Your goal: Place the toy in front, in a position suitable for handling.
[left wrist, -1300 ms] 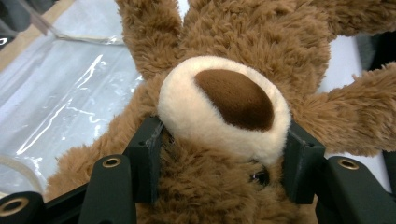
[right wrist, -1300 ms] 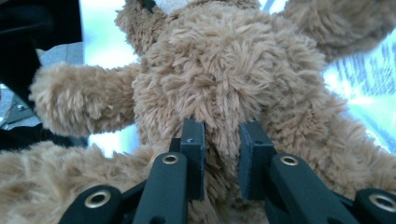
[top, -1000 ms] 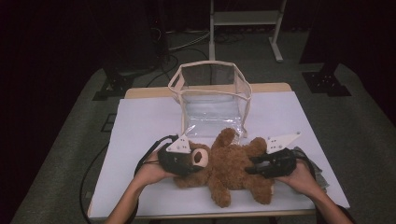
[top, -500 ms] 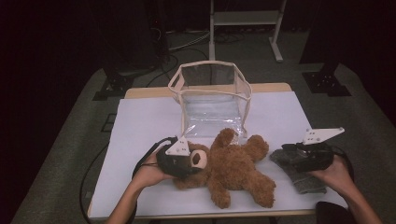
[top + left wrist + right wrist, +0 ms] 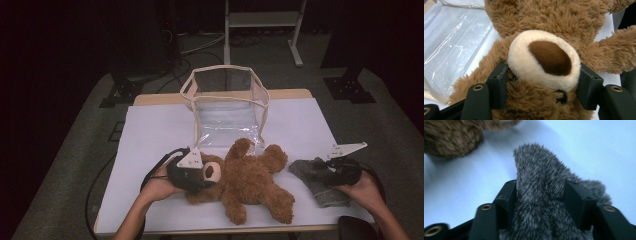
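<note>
High view: holding the teddy bear (image 5: 250, 180) by its head with the left hand-held gripper (image 5: 207, 175), jaws clenched on either side of the pale muzzle (plain in the left gripper view, where the pads are pressing into the fur). Lying on its back near the front edge of the surface (image 5: 150, 140), about midway along it, feet pointing toward the front right corner. Gathering a grey furry cloth (image 5: 325, 195) by the right edge with the right hand-held gripper (image 5: 325, 172), jaws having just been closing, a ridge of the cloth bunched up between them and apparently gripped. Standing open behind the bear, toward the far edge, a clear bag (image 5: 227, 125).

Probably picking up the cloth while steadying the bear. Next, likely calling for lifting the cloth clear without letting it slip, then bringing it across toward the bear or the bag; hard to say which.
</note>
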